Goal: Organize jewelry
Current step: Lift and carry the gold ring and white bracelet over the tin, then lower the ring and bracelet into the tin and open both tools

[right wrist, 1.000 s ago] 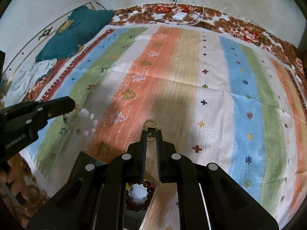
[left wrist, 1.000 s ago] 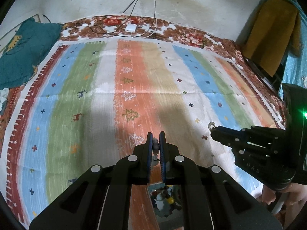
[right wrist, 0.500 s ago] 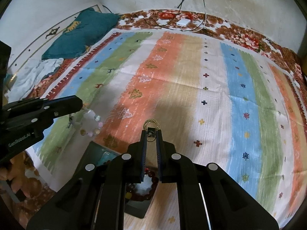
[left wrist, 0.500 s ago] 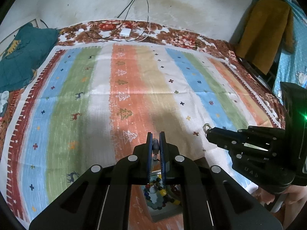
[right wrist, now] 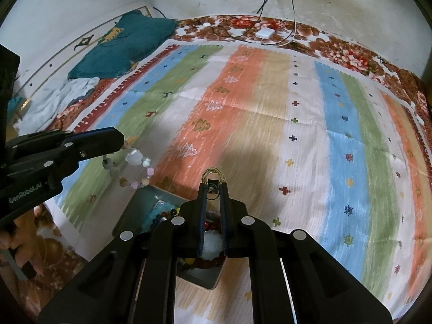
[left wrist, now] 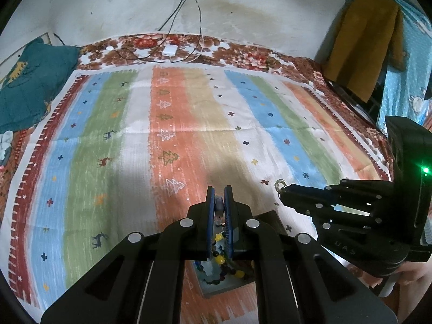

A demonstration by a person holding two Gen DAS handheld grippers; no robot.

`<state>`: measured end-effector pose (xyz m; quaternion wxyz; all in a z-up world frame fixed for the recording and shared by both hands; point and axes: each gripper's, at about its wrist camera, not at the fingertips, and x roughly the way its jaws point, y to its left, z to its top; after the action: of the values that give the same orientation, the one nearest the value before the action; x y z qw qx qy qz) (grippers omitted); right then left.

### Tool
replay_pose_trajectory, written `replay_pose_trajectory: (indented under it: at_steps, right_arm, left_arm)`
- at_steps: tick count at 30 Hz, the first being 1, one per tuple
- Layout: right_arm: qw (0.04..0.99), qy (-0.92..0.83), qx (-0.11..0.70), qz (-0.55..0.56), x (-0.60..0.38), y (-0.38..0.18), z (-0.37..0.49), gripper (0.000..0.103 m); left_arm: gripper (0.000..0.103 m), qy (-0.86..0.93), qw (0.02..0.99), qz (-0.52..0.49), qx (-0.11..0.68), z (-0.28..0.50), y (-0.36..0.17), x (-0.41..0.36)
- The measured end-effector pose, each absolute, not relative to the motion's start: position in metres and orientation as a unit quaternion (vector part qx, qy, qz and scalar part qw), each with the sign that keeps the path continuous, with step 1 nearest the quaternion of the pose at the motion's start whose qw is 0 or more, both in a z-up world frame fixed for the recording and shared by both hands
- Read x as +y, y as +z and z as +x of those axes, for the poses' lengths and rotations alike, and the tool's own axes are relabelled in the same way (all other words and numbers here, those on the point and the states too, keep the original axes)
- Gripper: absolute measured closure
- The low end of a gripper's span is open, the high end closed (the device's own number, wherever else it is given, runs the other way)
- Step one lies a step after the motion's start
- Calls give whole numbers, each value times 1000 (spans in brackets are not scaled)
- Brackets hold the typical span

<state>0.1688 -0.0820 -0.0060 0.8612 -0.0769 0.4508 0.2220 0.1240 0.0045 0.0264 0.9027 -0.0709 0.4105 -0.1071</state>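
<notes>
Firstly, left wrist view. My left gripper (left wrist: 219, 198), black with blue pads, is pinched on one bead of the pale pastel bead bracelet (left wrist: 218, 204), held level above the grey rectangular jewelry tray (left wrist: 229, 286); glossy round dark and yellow beads lie in the tray below. My right gripper (left wrist: 280, 189) reaches in from the right, with the thin gold wire rings (left wrist: 279, 183) at its tip. Ahead, the striped woven cloth (left wrist: 189, 135) lies flat and wide.

Next, right wrist view. My right gripper (right wrist: 213, 186) is clamped on the gold rings (right wrist: 214, 174), which stand above the fingertips. The tray (right wrist: 140, 205) sits beneath, with a dark red bead strand inside. The bracelet (right wrist: 133, 168) hangs in a loop from my left gripper (right wrist: 121, 141), over the tray's far left edge.
</notes>
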Motion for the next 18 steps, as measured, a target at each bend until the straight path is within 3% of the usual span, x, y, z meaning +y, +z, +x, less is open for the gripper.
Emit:
replay_pose_trajectory:
  at_steps: [18]
  right_arm:
    - [853, 245, 457, -60, -88, -8, 142, 92]
  left_arm:
    - [96, -117, 902, -60, 412, 96, 21, -8]
